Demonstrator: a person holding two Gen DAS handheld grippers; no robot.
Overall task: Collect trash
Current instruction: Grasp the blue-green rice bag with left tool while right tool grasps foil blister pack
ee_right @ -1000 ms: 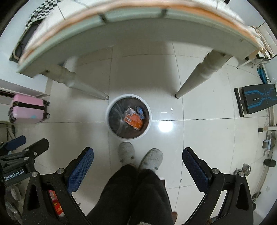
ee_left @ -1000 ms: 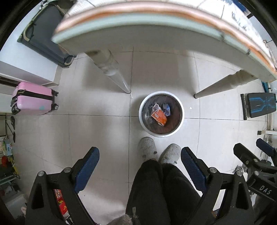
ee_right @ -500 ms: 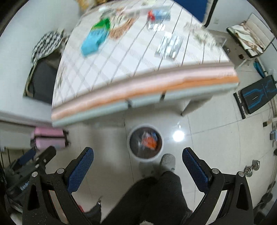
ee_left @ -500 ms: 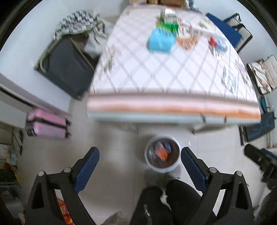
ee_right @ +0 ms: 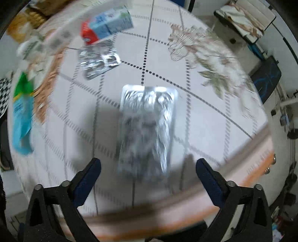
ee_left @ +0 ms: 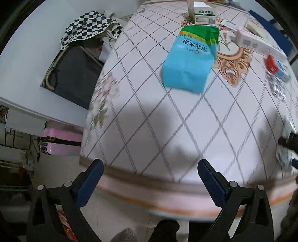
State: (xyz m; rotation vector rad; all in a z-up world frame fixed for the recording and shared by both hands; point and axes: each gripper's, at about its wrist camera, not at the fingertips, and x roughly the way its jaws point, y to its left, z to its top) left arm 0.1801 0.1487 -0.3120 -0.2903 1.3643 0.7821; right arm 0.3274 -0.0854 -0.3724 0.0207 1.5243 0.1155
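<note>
Two wrist views look down over a table covered with a white cloth marked by a grey diamond grid and flower prints.

In the right wrist view, the right gripper points down at a silver foil blister pack lying flat on the cloth. The pack is a long rectangle with rounded corners, shiny and crinkled, blurred by motion. Its near end lies between the two blue-padded fingers, but the pads stand well apart from it on either side, so nothing is gripped. The jaws have just been closing a little and are wide apart.

Farther back lies a second, smaller foil pack, and beyond it a small red and blue carton.

In the left wrist view, the left gripper hangs above the table's near edge, its jaws just opened to their widest and holding nothing. Ahead of it rests a blue and green bag printed with white characters, with a white box behind it. A pink suitcase sits on the floor to the left.
</note>
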